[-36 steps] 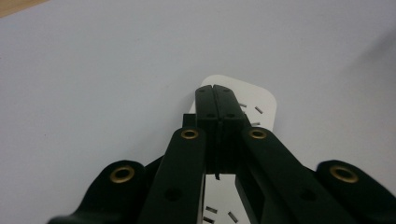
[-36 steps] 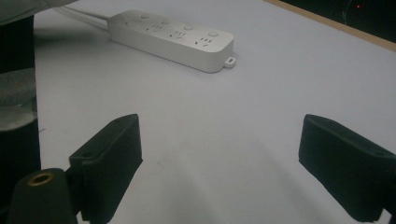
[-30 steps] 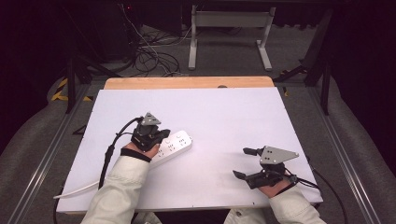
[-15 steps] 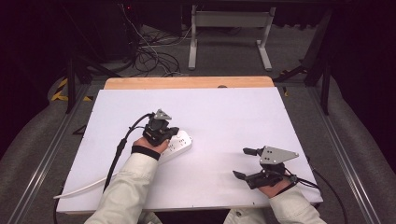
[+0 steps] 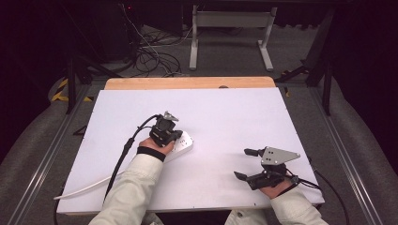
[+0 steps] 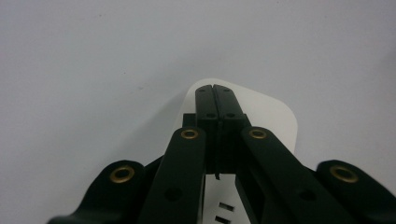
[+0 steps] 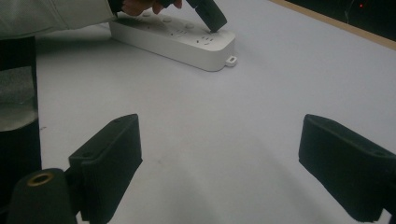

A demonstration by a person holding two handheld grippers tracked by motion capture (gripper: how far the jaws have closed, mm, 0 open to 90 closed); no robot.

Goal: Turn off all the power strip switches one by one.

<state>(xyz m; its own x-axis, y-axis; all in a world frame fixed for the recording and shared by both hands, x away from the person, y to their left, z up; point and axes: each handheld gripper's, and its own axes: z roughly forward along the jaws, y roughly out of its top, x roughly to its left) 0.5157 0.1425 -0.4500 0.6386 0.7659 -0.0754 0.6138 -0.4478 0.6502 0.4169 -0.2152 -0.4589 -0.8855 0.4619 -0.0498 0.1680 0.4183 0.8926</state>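
Note:
A white power strip (image 5: 186, 143) lies on the white table (image 5: 225, 112), left of centre; it also appears in the left gripper view (image 6: 275, 116) and the right gripper view (image 7: 177, 39). My left gripper (image 5: 174, 135) is shut with nothing between its jaws. Its closed tips (image 6: 215, 91) point down onto the strip's top near its far end, and this is seen from the side in the right gripper view (image 7: 215, 25). My right gripper (image 5: 241, 163) rests near the table's front right, open and empty (image 7: 222, 128), aimed toward the strip.
The strip's white cord (image 5: 84, 188) trails to the table's front left corner. A wooden edge (image 5: 187, 83) runs along the table's far side. Beyond it are a metal stand (image 5: 230, 33) and loose cables (image 5: 155, 51) on the floor.
My left gripper has moved right along the power strip toward its far end. The right gripper has stayed still.

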